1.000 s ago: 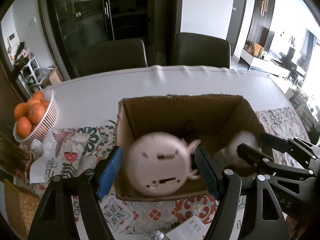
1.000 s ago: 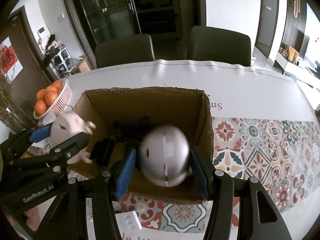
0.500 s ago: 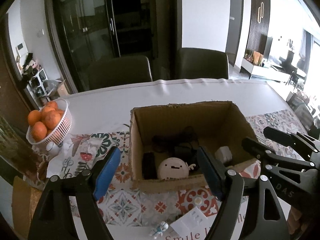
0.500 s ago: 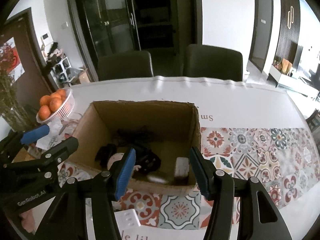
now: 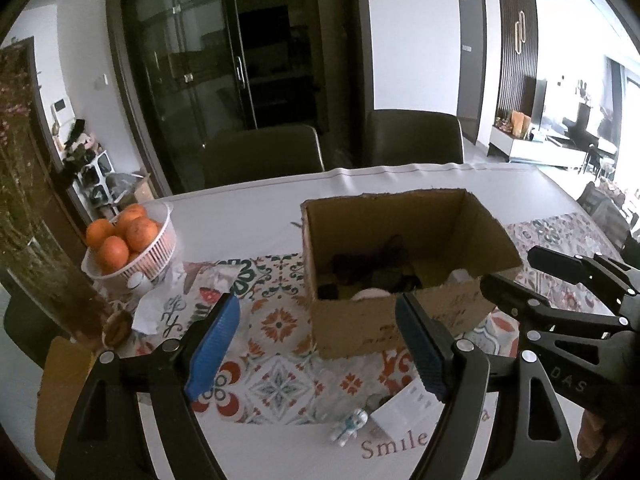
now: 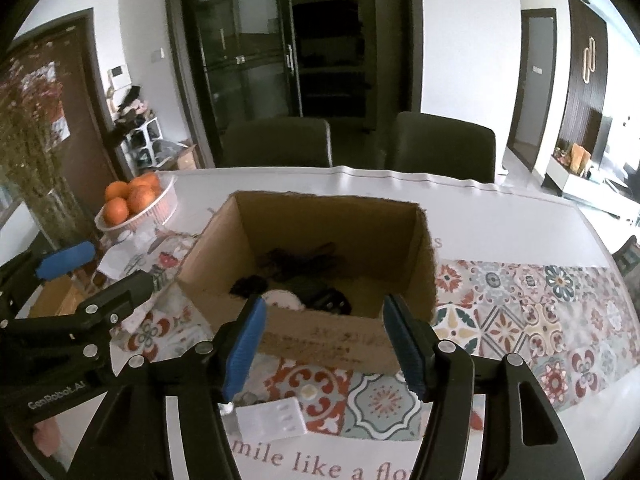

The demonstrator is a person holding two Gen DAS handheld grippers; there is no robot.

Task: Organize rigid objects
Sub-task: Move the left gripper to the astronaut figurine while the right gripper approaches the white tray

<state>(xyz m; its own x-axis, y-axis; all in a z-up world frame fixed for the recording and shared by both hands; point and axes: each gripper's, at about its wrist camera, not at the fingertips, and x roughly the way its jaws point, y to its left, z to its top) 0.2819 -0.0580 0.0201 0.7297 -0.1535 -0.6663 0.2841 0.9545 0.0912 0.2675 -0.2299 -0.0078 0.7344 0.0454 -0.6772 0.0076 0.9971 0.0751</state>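
Note:
An open cardboard box stands on the patterned table runner. Inside it lie dark items and a round white object. My left gripper is open and empty, held back from the box's near left corner. My right gripper is open and empty, in front of the box's near wall. On the table near the front lie a white flat block and a small white and blue figure.
A white basket of oranges stands at the left with crumpled paper beside it. A vase of dried flowers is at the far left. Two dark chairs stand behind the table.
Both grippers let go of their round white objects into the box, then pulled up and back from it. They now hold nothing.

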